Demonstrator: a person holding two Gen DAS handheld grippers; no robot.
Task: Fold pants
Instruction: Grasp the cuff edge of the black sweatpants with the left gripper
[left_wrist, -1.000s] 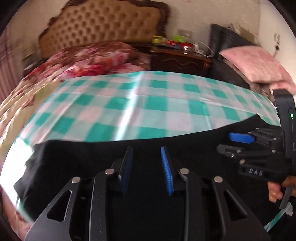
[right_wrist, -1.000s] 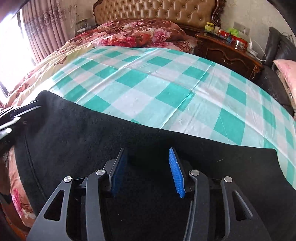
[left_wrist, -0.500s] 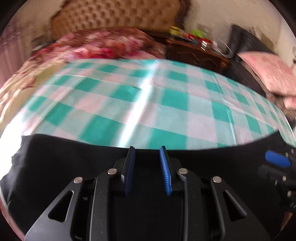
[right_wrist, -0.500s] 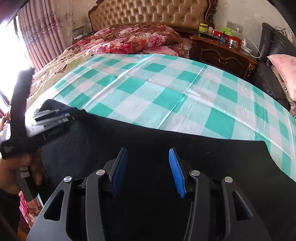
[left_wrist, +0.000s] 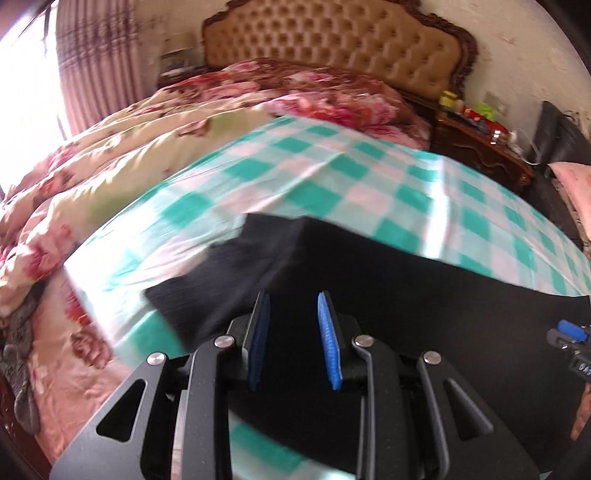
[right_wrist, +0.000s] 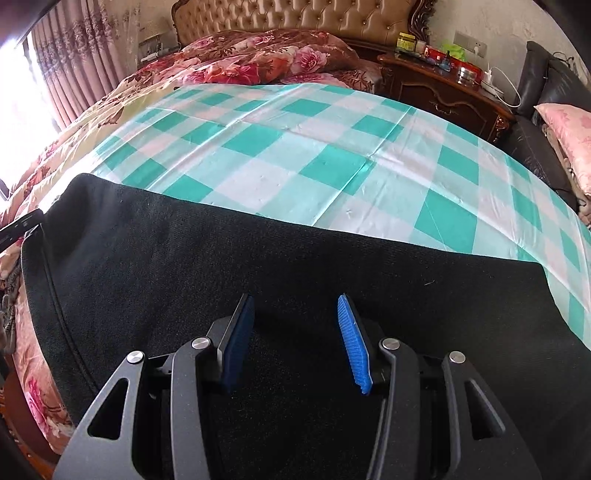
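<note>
**Black pants on the checked bed**

Green and white checks cover the bed cloth (right_wrist: 332, 147), which fills the middle of both views. Behind it, at the top of the frame, sits a flowery red quilt (right_wrist: 258, 55) and a tan padded headboard (left_wrist: 332, 40). Pink curtains (right_wrist: 70, 62) hang at the upper left, and a dark wood night table (right_wrist: 443, 88) stands at the upper right.

Black pants (right_wrist: 258, 273) lie flat across the lower half of the right wrist view, from the left edge to the right edge. In the left wrist view the pants (left_wrist: 406, 295) look blurry, and one end is lifted and bent over at the middle left.

Over the cloth, the left gripper (left_wrist: 293, 339) has its blue pads (left_wrist: 328, 343) a small way apart. Black cloth shows between them, but I cannot tell if they pinch it. The right gripper (right_wrist: 295, 339) hangs over the pants with its pads wider apart and nothing pinched. It also peeks in at the lower right of the left wrist view (left_wrist: 570, 332).
</note>
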